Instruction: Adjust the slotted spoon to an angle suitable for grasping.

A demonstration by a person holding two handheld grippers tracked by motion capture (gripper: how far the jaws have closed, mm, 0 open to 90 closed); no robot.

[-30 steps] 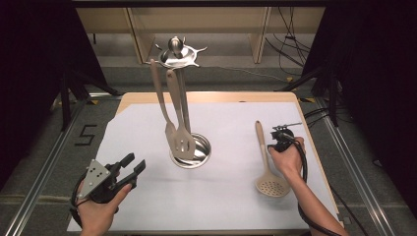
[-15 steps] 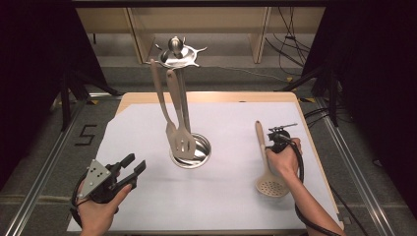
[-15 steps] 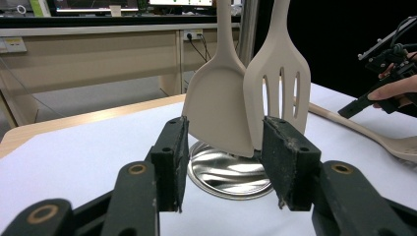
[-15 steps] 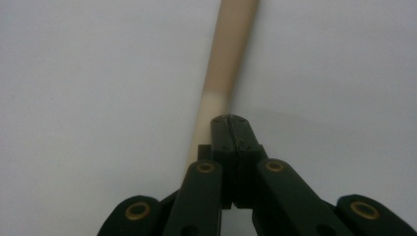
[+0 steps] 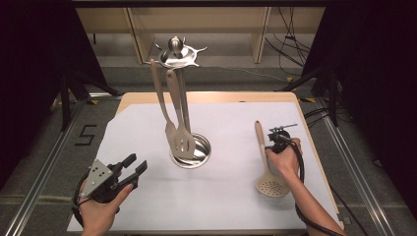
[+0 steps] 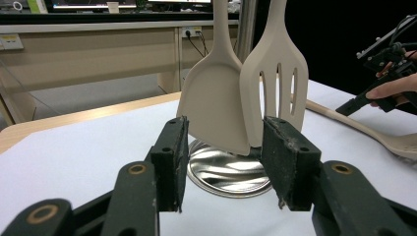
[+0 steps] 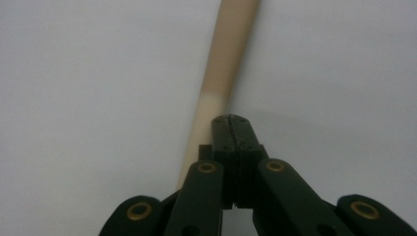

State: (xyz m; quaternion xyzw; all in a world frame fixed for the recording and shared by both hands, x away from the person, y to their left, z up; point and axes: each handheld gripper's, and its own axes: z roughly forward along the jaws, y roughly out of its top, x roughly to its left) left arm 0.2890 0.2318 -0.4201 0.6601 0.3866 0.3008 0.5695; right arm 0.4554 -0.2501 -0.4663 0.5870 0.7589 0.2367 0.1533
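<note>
A steel utensil stand rises from a round base at mid-table. A solid beige spatula and a slotted one hang from it. A beige skimmer lies flat on the white sheet at the right, head toward me. My right gripper is shut, jaws pressed together, its tip right beside the skimmer's handle, which passes just left of the jaws. My left gripper rests at the front left, open, nothing between its jaws, facing the stand.
A white sheet covers the wooden table. Metal rails run along both sides of the table. Wooden shelving and cables stand behind the far edge. Bare sheet lies between my two hands.
The right gripper has shifted only very slightly by the skimmer's handle. The left gripper and the hanging spatulas have stayed put.
</note>
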